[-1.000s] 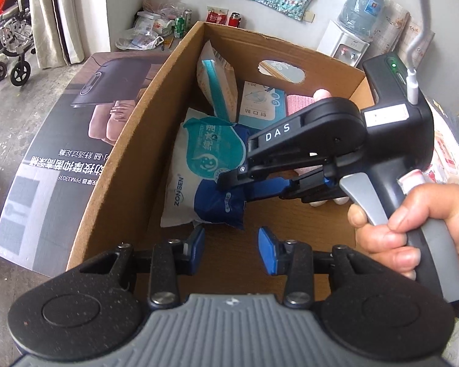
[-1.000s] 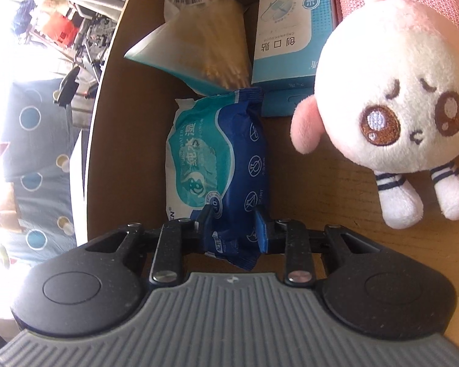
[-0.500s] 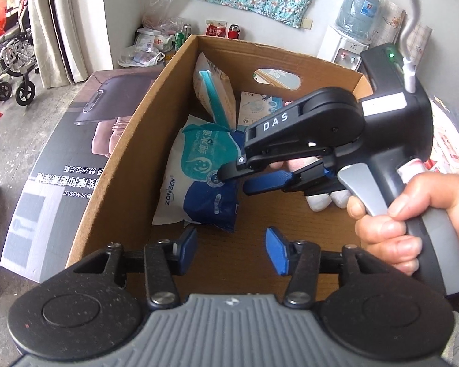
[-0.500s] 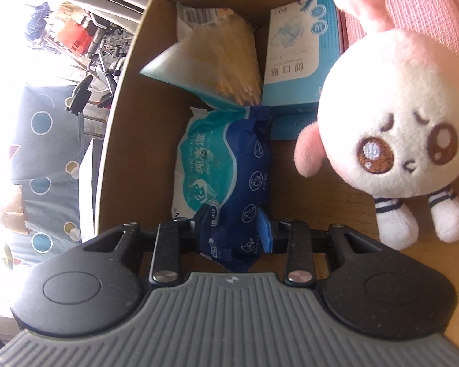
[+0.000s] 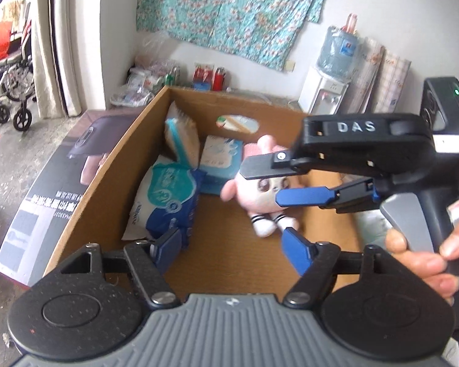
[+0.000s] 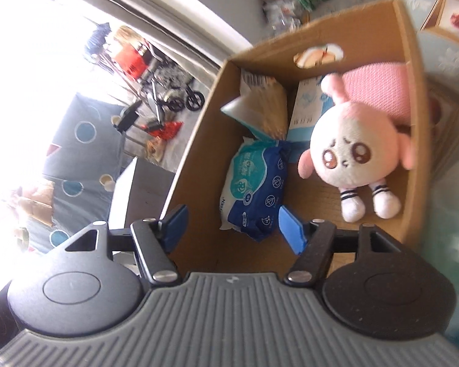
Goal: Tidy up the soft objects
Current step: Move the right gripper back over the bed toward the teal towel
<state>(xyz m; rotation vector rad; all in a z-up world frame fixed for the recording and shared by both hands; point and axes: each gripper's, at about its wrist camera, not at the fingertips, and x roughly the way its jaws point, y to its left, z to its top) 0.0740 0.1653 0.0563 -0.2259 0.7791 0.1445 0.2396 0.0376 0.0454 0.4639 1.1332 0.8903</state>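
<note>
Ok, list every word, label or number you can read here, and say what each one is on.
"DAS": on the right hand-held gripper, white letters on its black body.
Wet-wipes pack: printed text and round icons, too blurred to read.
Blue-and-white box: characters too blurred.
Flat printed carton beside the cardboard box: upside-down characters, unreadable.

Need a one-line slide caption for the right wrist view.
Open right gripper above a cardboard box holding a wipes pack, plush toy and pink cloth.
</note>
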